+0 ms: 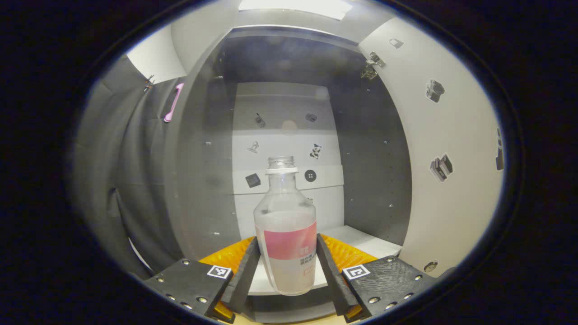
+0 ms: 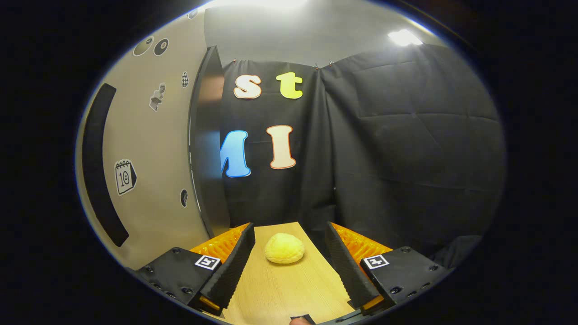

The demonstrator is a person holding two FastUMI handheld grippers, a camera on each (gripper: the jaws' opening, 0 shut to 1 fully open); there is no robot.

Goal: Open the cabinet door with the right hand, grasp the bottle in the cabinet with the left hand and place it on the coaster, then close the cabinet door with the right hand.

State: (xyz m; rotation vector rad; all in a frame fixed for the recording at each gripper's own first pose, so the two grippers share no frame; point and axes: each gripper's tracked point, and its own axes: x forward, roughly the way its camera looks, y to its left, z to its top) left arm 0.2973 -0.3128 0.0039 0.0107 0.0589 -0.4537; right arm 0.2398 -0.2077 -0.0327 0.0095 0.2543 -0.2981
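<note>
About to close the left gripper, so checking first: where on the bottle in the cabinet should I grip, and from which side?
Grip the bottle at its labelled lower body, coming straight in from the open front. It stands upright on the cabinet shelf, and that straight-sided part already sits between the open left gripper fingers. The neck is narrower and probably less secure.

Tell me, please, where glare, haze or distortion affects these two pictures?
Left gripper view: ceiling-light glare at top, grey haze over the cabinet interior, the bottle sharp. Right gripper view: bright ceiling lamp, fisheye bending the cabinet door.
</note>
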